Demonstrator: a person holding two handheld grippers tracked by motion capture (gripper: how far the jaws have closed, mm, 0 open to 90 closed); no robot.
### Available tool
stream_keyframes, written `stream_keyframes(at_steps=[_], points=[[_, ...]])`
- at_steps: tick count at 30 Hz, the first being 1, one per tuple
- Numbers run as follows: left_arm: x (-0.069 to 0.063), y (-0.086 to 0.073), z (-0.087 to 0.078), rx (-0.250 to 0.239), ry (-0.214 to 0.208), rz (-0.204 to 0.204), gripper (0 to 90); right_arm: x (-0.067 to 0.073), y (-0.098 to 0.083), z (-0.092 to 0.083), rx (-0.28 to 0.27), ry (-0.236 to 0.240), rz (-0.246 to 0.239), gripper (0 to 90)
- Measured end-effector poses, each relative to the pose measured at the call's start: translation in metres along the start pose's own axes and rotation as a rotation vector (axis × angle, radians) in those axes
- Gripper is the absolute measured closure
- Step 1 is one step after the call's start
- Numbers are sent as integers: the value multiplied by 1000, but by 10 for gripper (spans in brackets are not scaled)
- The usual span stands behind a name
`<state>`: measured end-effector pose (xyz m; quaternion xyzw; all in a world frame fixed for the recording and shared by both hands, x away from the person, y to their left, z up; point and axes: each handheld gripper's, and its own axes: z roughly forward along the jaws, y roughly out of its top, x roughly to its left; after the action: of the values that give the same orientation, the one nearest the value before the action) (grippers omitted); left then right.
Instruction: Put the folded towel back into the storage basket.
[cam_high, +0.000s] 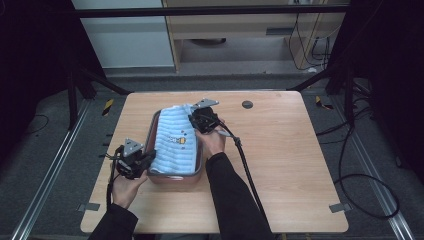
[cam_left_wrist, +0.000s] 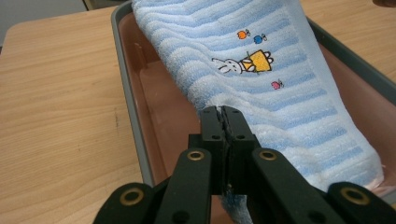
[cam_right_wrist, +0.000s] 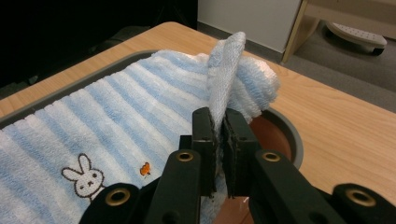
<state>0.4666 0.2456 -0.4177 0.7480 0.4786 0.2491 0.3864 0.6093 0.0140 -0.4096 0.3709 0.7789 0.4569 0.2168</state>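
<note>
A blue-and-white striped towel (cam_high: 175, 142) with a small rabbit picture lies folded over a reddish tray with a grey rim (cam_high: 176, 179) on the wooden table. My left gripper (cam_high: 142, 161) is at the tray's near left corner, shut on the towel's near edge (cam_left_wrist: 261, 140). My right gripper (cam_high: 196, 120) is at the tray's far right corner, shut on a pinched-up fold of the towel (cam_right_wrist: 224, 70). In the left gripper view, the tray's pink floor (cam_left_wrist: 163, 116) shows beside the towel. In the right gripper view the tray's rounded rim (cam_right_wrist: 292, 140) shows to the right of the jaws.
The wooden table (cam_high: 285, 160) has bare room to the right and left of the tray. A dark round disc (cam_high: 247, 104) sits near the far edge. A black cable (cam_high: 250, 175) trails from the right gripper across the table toward the near edge.
</note>
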Motion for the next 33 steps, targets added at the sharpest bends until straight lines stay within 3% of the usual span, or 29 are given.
stream_keyframes(at_steps=[13, 19, 26, 33], points=[[0, -6, 6, 33, 13, 5, 881, 0, -17, 15, 74, 3, 7, 835], [3, -7, 9, 32, 24, -12, 836, 3, -21, 20, 107, -8, -27, 750], [4, -3, 2, -6, 28, -18, 748, -1, -14, 6, 42, -32, -21, 662], [2, 1, -7, -46, 9, -17, 661, -13, -9, -24, -33, -35, 13, 561]])
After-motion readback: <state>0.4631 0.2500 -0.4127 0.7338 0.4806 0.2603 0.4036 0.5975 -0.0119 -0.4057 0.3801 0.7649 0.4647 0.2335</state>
